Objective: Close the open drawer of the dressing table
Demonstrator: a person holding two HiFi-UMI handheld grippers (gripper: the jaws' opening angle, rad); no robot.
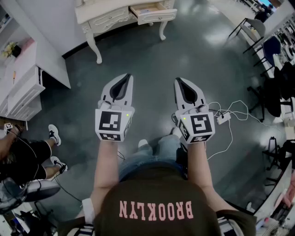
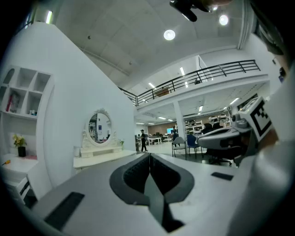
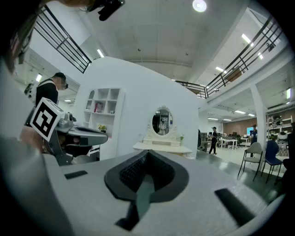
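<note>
The white dressing table stands at the far end of the grey floor, and its right drawer is pulled open. Both grippers are held level side by side, well short of it. In the head view my left gripper has its jaws together with nothing between them, and my right gripper is shut and empty too. The left gripper view shows the table's oval mirror ahead to the left of the shut jaws. In the right gripper view the mirror and tabletop lie straight ahead; the drawer is hidden there.
A white shelf unit stands on the left, with a seated person beside it. A power strip and white cables lie on the floor at the right. Office chairs line the right side, and another chair stands at the far right.
</note>
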